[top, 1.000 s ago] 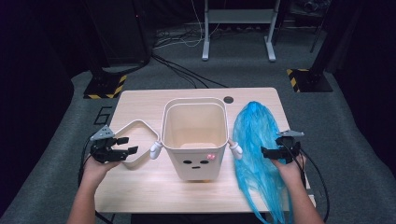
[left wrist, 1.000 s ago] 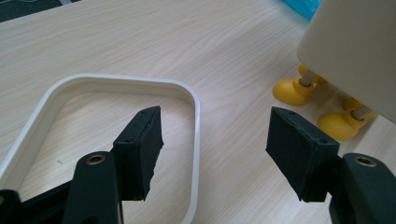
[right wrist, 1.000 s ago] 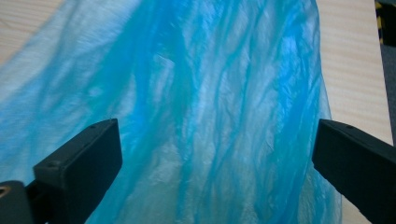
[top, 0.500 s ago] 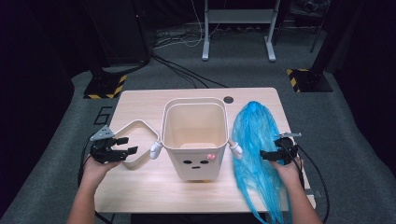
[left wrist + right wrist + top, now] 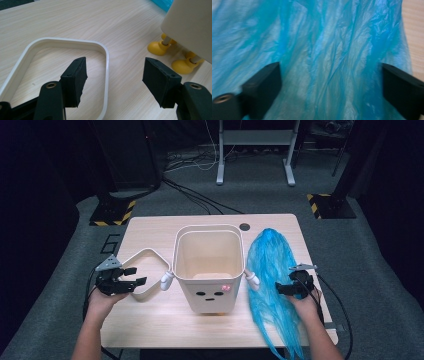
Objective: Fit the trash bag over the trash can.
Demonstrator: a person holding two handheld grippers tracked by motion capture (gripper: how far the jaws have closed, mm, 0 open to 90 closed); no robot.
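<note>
A white bin (image 5: 207, 265) with a drawn face, small arms and yellow feet (image 5: 157, 47) stands mid-table. Its loose white rim ring (image 5: 145, 270) lies flat to the left. My left gripper (image 5: 132, 277) hovers over the ring's near corner, open, and in the left gripper view the ring's edge (image 5: 107, 60) lies below the gap of the left gripper (image 5: 115, 75). A crumpled blue plastic bag (image 5: 270, 275) lies right of the bin and hangs over the front edge. My right gripper (image 5: 285, 289) is over it with jaws wide. In the right gripper view the bag (image 5: 332, 45) spreads beneath the right gripper (image 5: 329, 75), with nothing pinched.
The wooden table (image 5: 165, 320) has bare room in front of the bin and behind it. A round cable hole (image 5: 244, 226) sits at the back edge. Cables and a metal stand's feet (image 5: 252, 177) lie on the grey floor beyond.
My right gripper has crept a little nearer the table's front edge and leftward over the blue bag. The left gripper, ring and bin have stayed put.
</note>
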